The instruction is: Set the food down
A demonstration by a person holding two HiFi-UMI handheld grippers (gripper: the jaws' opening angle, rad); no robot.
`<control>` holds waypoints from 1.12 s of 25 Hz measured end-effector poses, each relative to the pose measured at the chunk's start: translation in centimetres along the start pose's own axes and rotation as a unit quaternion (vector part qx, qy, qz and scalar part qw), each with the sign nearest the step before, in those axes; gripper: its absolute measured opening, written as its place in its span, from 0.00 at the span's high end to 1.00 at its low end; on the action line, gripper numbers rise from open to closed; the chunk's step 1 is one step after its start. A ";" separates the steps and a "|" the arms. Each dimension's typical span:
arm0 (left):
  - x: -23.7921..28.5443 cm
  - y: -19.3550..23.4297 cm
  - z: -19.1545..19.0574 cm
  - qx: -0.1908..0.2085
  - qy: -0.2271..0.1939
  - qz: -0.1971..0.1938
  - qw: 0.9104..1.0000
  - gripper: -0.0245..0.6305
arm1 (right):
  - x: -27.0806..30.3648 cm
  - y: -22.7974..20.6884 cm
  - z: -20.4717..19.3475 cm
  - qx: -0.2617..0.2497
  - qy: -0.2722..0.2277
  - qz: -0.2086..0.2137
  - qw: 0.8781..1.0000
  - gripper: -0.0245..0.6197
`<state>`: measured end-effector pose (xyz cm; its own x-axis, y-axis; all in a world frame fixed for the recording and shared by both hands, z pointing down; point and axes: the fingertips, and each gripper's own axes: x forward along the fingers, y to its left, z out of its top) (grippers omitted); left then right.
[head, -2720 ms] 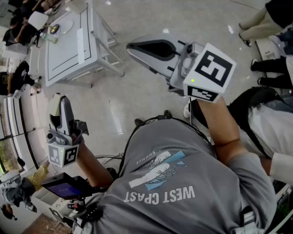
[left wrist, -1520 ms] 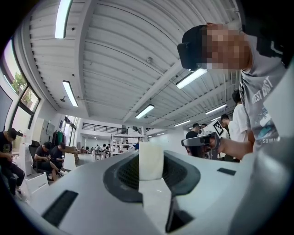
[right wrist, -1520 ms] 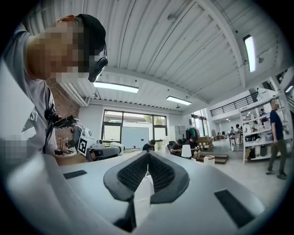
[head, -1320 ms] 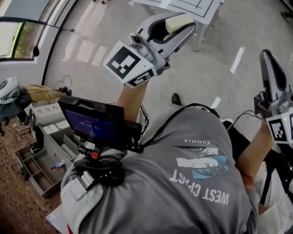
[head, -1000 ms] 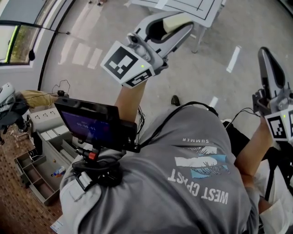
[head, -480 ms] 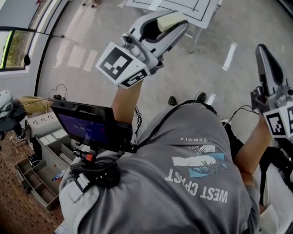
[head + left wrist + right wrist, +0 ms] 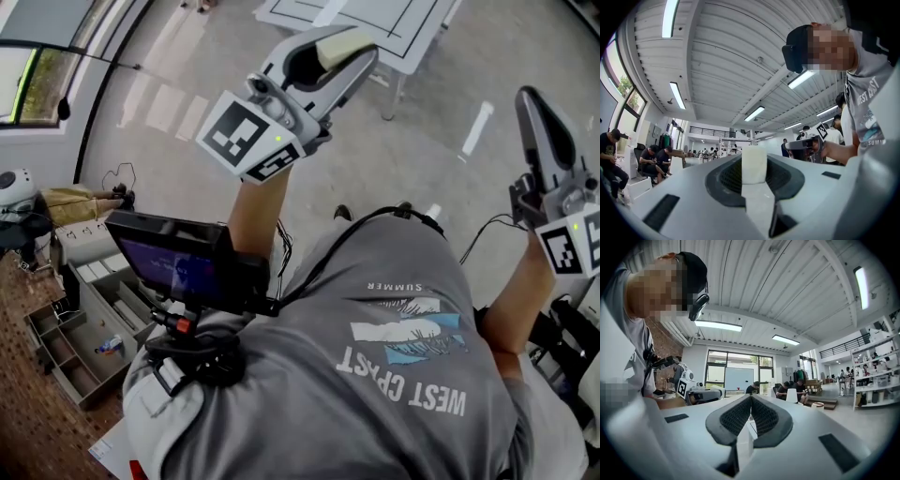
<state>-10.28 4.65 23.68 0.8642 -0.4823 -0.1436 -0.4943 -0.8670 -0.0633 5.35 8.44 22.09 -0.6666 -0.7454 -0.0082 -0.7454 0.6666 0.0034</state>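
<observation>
The left gripper [image 7: 349, 49] was part-closed on a pale cream food block [image 7: 753, 164], pinched by its flat sides at the jaw tips, up in the air above the floor [image 7: 403, 159]. The right gripper [image 7: 751, 398] had its jaws met on nothing. The block looked light and soft, likely crumbly, so gentle pressure on those broad faces seemed wise.

The person has turned around; the left gripper [image 7: 362, 53] with its pale food block [image 7: 336, 45] now faces the far desk [image 7: 412, 23].

Food's a pale cream block [image 7: 339, 44], roughly rectangular, pinched upright at the tips of the left gripper [image 7: 350, 54], up around 12 o'clock.
</observation>
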 end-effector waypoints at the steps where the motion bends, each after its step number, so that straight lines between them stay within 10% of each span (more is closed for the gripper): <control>1: 1.1 1.5 -0.1 -0.001 0.002 0.006 1.000 0.80 | 1.4 -1.5 0.2 0.001 0.001 0.007 1.000 0.95; 10: 7.2 1.4 0.9 -0.001 0.012 0.022 1.000 0.80 | 0.5 -7.7 2.2 0.008 0.001 0.026 1.000 0.95; 15: 10.3 8.5 -0.9 -0.010 0.018 0.031 0.999 0.80 | 8.7 -12.6 1.6 0.009 0.004 0.049 0.999 0.95; 28: 6.6 10.1 -0.8 -0.019 0.013 -0.016 1.000 0.80 | 9.6 -7.5 -0.5 0.021 0.027 0.006 0.999 0.95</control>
<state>-9.50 -7.38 22.92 0.8823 -0.4561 -0.1162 -0.4621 -0.8863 -0.0299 4.55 -3.75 22.52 -0.6760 -0.7356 0.0447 -0.7369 0.6749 -0.0382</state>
